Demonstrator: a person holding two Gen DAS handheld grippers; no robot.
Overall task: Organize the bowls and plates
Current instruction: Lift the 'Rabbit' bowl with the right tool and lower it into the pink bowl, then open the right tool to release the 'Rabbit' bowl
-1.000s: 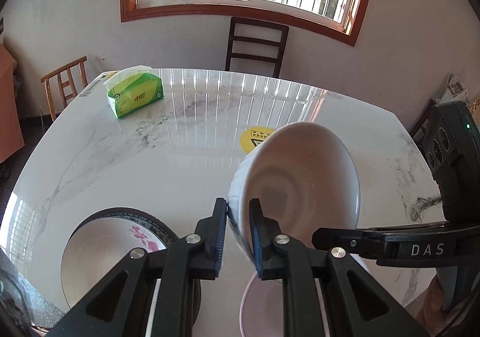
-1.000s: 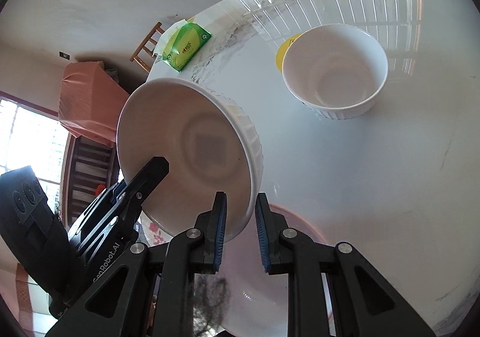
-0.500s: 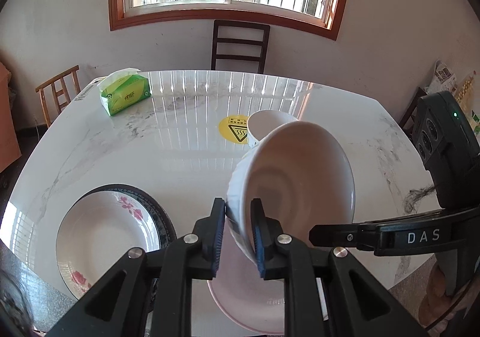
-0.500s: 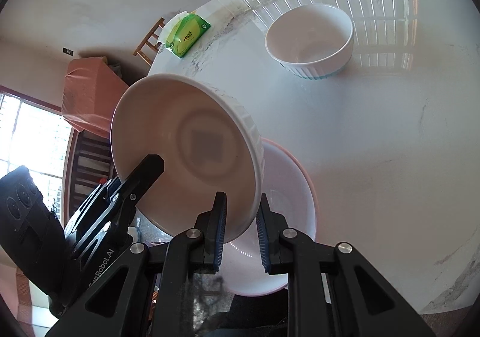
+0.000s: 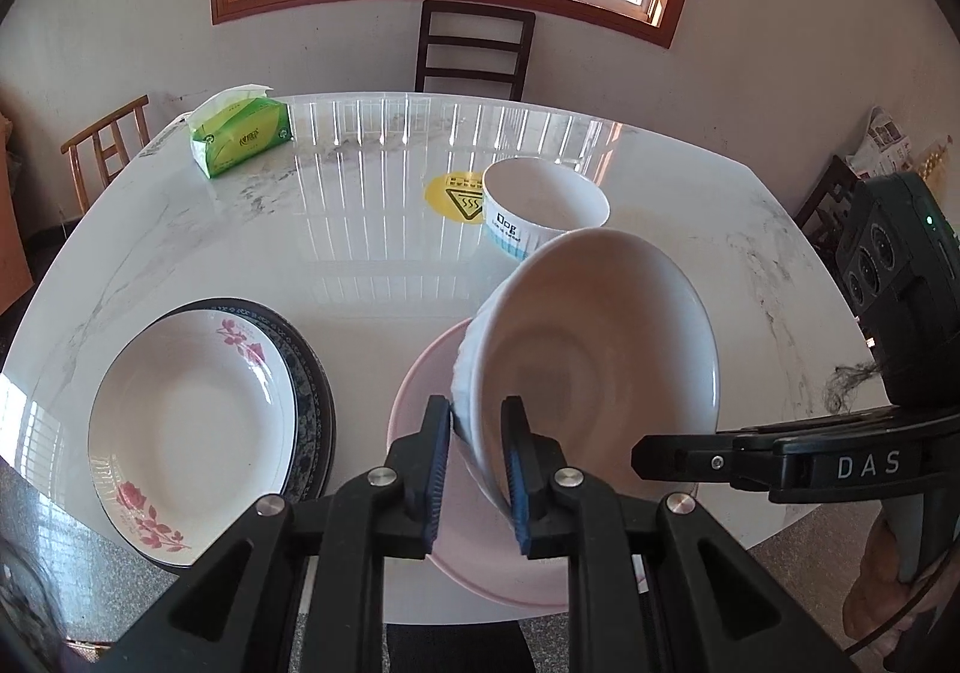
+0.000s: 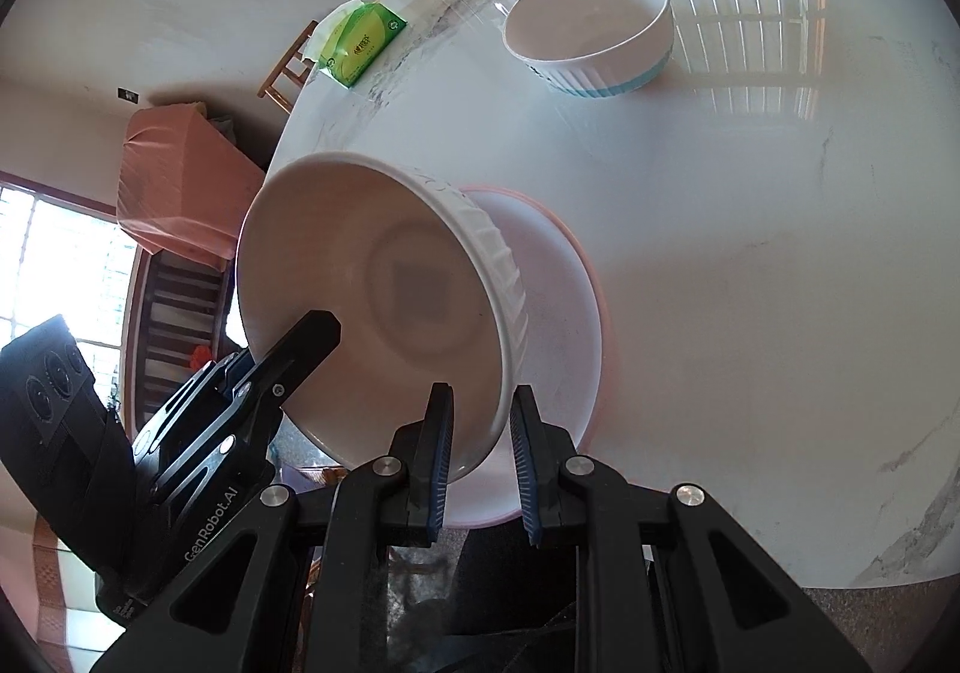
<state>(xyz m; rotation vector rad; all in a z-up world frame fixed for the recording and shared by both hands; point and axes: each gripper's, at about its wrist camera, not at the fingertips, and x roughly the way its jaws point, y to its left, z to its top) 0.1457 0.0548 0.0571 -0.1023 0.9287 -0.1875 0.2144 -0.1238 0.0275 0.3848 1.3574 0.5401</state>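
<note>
A white ribbed bowl (image 5: 594,349) hangs tilted just above a pink plate (image 5: 420,391) at the near edge of the marble table (image 5: 360,265). My left gripper (image 5: 477,469) is shut on the bowl's left rim. In the right wrist view the same bowl (image 6: 384,301) has its right rim pinched by my right gripper (image 6: 480,451), with the pink plate (image 6: 564,277) under it. A second white bowl (image 5: 540,199) with a blue band stands further back. A flowered plate (image 5: 192,421) lies on a dark-rimmed plate (image 5: 309,373) at the left.
A green tissue pack (image 5: 240,133) lies at the far left of the table and a round yellow sticker (image 5: 456,196) beside the banded bowl (image 6: 588,31). A dark chair (image 5: 474,49) stands behind the table under the window, a wooden chair (image 5: 108,145) at the left.
Both grippers have drawn the held bowl back toward the near table edge and slightly down, over the pink plate. The banded bowl and the flowered plate have come fully into the left wrist view.
</note>
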